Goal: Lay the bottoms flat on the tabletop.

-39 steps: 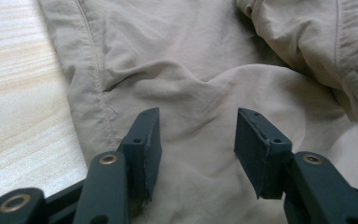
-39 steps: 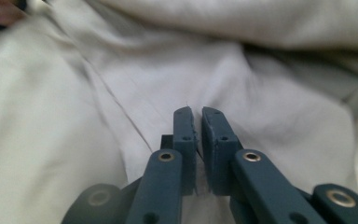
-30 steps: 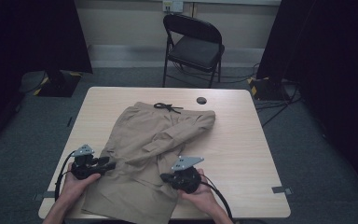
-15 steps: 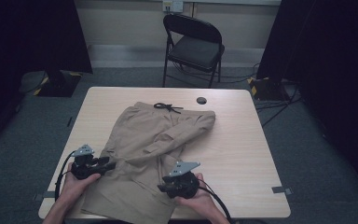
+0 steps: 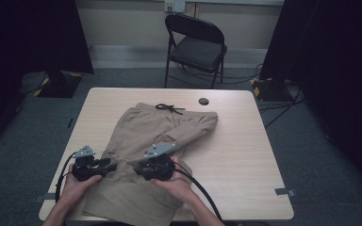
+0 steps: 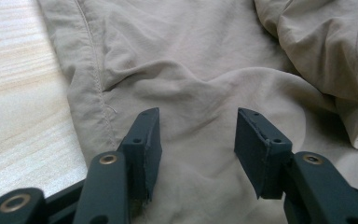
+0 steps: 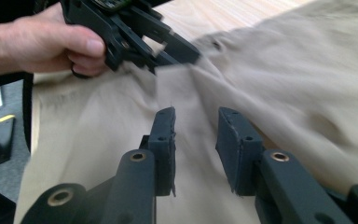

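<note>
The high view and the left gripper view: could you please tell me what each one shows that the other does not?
The high view alone takes in the folding chair, the black drawstring at the waistband, both hands and the whole table. The left gripper view alone shows the left gripper with jaws apart above a crease, plus the side seam stitching. Both show the tan shorts on pale wood.

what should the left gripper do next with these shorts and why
Probably ease the left gripper down and shut it on the shorts. Its jaws stand open over a raised wrinkle with nothing between them, and the right gripper hangs open nearby over the same cloth, also gripping nothing.
</note>
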`<state>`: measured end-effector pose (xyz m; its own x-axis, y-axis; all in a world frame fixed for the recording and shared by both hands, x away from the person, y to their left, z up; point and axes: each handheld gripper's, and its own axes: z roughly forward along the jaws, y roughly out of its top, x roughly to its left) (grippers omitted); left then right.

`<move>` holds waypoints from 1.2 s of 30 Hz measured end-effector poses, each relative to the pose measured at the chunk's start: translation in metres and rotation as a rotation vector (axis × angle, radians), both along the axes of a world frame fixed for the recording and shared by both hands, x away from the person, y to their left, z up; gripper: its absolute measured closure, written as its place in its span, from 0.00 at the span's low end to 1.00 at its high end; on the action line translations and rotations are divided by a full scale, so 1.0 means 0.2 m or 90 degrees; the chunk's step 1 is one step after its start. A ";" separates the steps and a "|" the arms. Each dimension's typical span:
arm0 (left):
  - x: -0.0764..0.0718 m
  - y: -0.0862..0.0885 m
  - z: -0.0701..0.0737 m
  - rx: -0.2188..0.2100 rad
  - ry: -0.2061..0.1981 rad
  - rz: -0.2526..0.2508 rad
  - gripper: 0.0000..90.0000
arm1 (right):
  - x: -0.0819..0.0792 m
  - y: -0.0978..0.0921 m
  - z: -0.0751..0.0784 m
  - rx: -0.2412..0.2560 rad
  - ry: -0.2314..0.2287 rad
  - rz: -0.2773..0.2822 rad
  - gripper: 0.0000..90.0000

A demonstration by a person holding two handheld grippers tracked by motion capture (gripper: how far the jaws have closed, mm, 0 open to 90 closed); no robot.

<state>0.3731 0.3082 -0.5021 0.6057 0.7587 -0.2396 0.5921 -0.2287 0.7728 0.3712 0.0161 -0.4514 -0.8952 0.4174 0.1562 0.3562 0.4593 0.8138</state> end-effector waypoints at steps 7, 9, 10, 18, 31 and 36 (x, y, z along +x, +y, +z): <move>0.00 0.00 0.00 0.004 -0.001 -0.002 0.56 | 0.08 0.20 -0.10 -0.055 0.006 -0.003 0.53; 0.00 0.00 0.00 0.004 -0.001 -0.002 0.56 | 0.10 0.23 -0.14 -0.071 0.007 -0.012 0.51; 0.00 0.00 0.00 0.004 -0.001 -0.002 0.56 | 0.10 0.23 -0.14 -0.071 0.007 -0.012 0.51; 0.00 0.00 0.00 0.002 -0.001 -0.003 0.56 | 0.16 0.24 -0.18 -0.061 -0.004 -0.062 0.86; 0.00 0.00 0.00 0.000 0.001 -0.001 0.56 | 0.47 0.00 0.09 0.049 0.015 -0.167 0.97; 0.00 -0.02 0.02 0.004 0.017 0.000 0.56 | 0.51 -0.14 -0.04 0.025 0.041 -0.212 0.96</move>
<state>0.3735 0.3049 -0.4986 0.5992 0.7604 -0.2504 0.6123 -0.2337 0.7553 0.4726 -0.0126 -0.4589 -0.6981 0.6779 0.2304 0.5332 0.2774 0.7992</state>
